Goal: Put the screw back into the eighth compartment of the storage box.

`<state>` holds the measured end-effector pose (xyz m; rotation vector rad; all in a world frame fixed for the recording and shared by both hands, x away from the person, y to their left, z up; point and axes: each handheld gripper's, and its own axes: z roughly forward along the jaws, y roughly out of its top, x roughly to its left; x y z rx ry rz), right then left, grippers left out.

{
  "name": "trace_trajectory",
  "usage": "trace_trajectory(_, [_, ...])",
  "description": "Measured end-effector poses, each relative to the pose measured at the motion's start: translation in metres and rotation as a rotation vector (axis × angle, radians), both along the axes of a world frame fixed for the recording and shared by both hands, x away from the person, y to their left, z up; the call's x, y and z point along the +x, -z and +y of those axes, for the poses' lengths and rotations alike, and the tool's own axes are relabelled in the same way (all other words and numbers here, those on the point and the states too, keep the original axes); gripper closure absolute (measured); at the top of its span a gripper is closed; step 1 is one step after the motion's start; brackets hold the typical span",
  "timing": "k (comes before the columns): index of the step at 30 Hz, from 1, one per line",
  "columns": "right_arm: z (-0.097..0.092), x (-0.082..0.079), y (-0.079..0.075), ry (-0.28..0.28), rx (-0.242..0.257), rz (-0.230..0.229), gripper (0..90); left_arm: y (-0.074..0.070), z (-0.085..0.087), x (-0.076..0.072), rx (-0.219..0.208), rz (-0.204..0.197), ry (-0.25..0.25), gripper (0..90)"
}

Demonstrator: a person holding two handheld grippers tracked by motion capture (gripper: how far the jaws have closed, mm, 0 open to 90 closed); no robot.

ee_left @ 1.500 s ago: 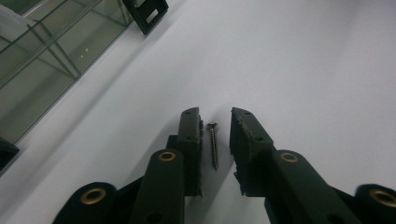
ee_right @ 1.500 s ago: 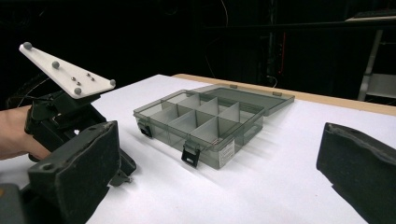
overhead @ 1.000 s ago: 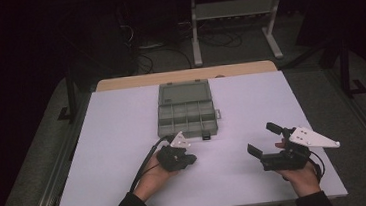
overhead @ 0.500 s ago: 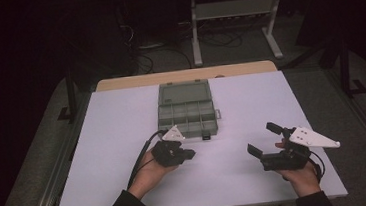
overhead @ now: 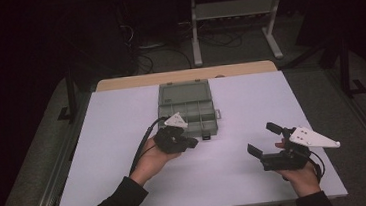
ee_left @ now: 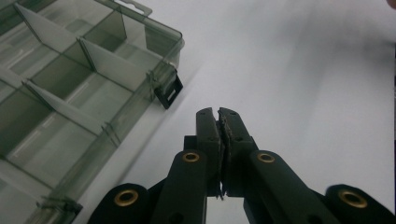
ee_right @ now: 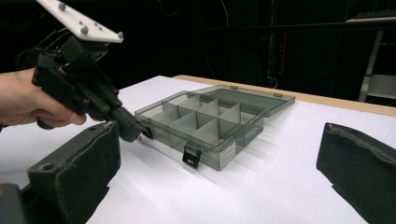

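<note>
one compartment box (lid open), long axis away from person; left gripper pinched empty.

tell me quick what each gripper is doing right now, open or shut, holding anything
Left gripper: shut, nothing between its fingers, near the front edge of the open smoky clear plastic compartment box.
Right gripper: open, holding nothing.

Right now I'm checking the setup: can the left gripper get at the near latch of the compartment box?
Probably yes. The left gripper, jaws shut and empty, hangs just beside the box's front edge, with bare table between it and the black latch. Nothing blocks it; the right gripper stays well off.
</note>
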<state>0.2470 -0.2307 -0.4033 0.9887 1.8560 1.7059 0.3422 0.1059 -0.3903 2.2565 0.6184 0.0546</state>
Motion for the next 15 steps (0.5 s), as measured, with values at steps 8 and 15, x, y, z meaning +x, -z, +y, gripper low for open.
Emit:
trace_trajectory(8, [0.0,0.0,0.0,0.0,0.001,0.0,0.0,-0.01,-0.01,0.018,0.008,-0.013,0.002,88.1])
trace_trajectory(15, [0.0,0.0,0.0,-0.001,0.002,0.001,0.0,-0.014,-0.022,0.034,0.033,-0.031,0.005,88.1])
